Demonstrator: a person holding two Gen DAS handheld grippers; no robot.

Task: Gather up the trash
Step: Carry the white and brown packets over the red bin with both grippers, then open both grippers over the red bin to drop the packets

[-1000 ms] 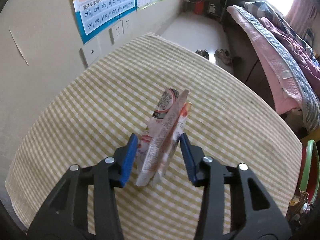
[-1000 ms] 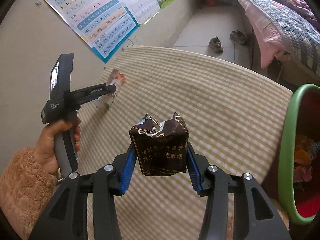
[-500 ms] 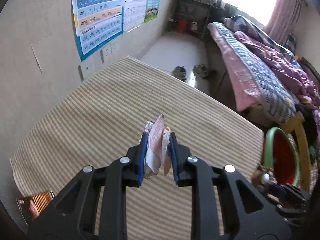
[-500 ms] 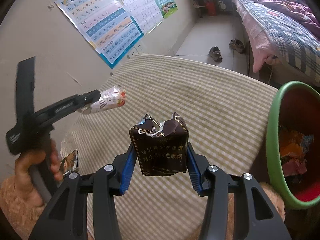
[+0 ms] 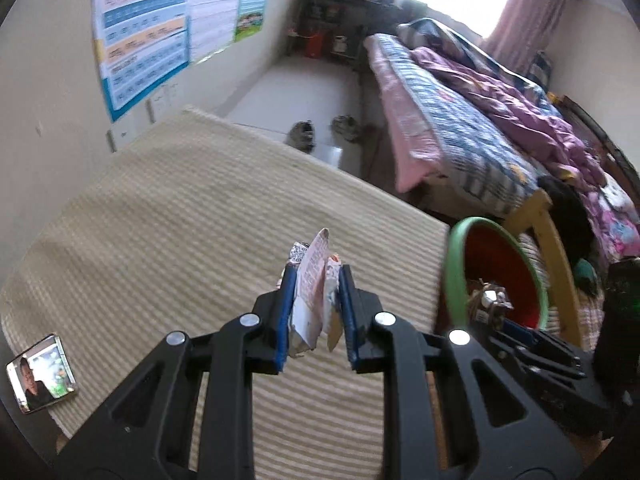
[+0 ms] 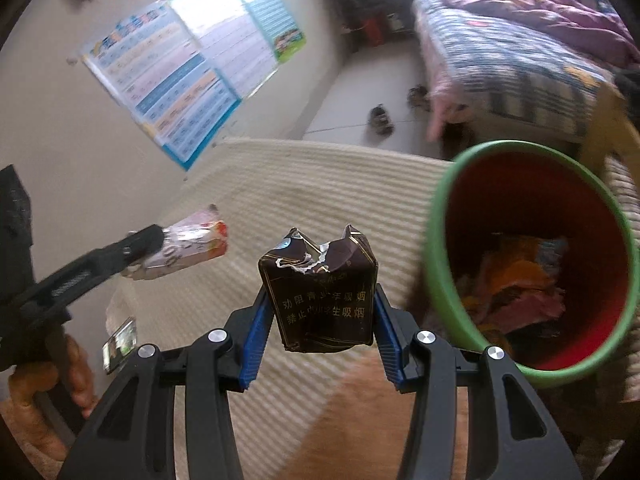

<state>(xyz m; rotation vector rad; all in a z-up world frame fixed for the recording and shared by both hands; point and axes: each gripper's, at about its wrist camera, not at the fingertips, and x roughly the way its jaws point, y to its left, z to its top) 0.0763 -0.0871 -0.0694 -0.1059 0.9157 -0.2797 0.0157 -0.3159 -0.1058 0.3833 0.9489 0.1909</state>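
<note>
Trash is clamped in both grippers above the table. The left gripper (image 5: 316, 304) pinches a flattened white-and-pink snack wrapper (image 5: 314, 280) between its blue pads, the wrapper standing on edge and sticking up past the fingertips; the jaws have closed down onto it within the last second and now squeeze it thin. From the right wrist view the same wrapper (image 6: 188, 242) juts out sideways from the black fingers, held clear of the striped beige tablecloth (image 6: 304, 184), with the person's hand (image 6: 48, 376) wrapped around the gripper handle at the lower left.

The right gripper (image 6: 318, 316) grips a torn dark-brown cigarette pack (image 6: 320, 300), upright, its ripped top showing white paper edges and gold Chinese lettering across the front. Both blue pads press against the pack's sides.

To the right of the pack, a red bin with a green rim (image 6: 436, 240) sits at the table's edge, holding crumpled orange and purple scraps. A small rectangular card bearing a photo (image 5: 40, 372) lies flat on the cloth near the left corner. A bed covered in quilts (image 5: 460, 120) stands beyond, and posters (image 5: 144, 36) hang on the wall.
</note>
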